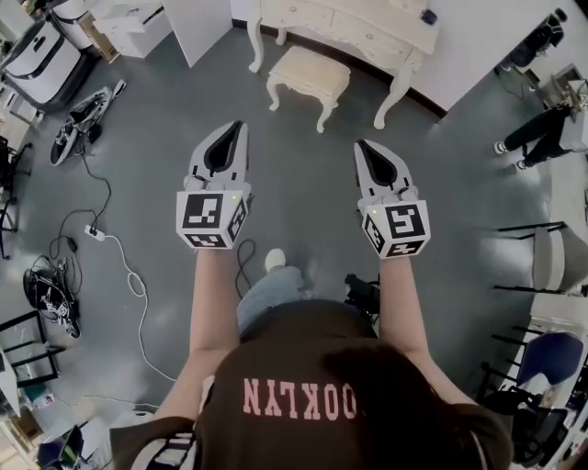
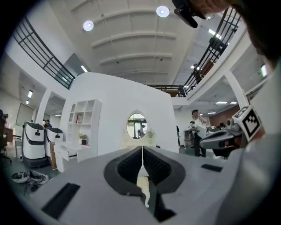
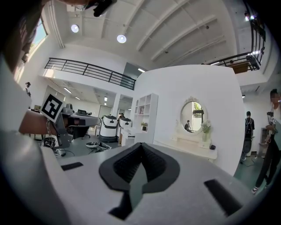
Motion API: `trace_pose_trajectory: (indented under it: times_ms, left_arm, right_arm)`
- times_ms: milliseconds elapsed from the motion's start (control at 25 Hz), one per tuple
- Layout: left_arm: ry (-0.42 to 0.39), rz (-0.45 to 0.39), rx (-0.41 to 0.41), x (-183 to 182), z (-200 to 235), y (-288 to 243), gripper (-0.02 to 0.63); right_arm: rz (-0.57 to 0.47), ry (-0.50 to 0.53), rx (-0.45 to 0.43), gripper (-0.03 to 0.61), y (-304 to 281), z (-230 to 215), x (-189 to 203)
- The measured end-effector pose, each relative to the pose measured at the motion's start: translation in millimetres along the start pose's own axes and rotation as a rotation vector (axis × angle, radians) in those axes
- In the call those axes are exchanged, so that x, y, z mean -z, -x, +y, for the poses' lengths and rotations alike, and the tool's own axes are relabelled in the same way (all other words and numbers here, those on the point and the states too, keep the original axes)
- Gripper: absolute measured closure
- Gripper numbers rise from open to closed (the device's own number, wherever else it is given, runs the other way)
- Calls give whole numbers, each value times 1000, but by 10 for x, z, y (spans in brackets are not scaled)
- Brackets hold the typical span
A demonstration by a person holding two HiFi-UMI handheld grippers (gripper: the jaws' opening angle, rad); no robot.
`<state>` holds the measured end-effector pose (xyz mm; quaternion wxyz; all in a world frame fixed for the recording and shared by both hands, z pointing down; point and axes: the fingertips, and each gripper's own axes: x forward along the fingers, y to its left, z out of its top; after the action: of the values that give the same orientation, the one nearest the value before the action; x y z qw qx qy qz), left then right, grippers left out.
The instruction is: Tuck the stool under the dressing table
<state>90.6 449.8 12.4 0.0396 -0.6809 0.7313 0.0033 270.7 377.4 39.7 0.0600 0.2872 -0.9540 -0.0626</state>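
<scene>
The fingers of the left gripper [image 1: 235,127] are shut tight, with nothing between them. The fingers of the right gripper [image 1: 364,147] are shut tight too, and they hold nothing. In both gripper views the two dark pads meet in one thin line. A person holds both grippers out in front, side by side, above the grey floor [image 1: 303,197]. Both point toward the stool [image 1: 310,73].

The stool is cream with curly legs. It stands on the floor just in front of the dressing table [image 1: 363,32], not tucked under it. It is well apart from both grippers. A small dark thing [image 1: 429,16] sits on the surface of the dressing table. A round mirror [image 3: 192,116] stands above it. A white cable [image 1: 129,275] lies on the floor at the left.
</scene>
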Motion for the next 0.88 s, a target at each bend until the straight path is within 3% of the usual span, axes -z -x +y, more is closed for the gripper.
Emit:
trace_pose_trajectory:
  times_ms: [360,880]
  left_arm:
    - [-13,24,85,96,615,-795,607]
    - [-21,79,107,465,1310,-1929,607]
  right_arm:
    - [17,-39,65,580,-956,-194,-67]
    - [50,-73,110,580,-2184,-841,166]
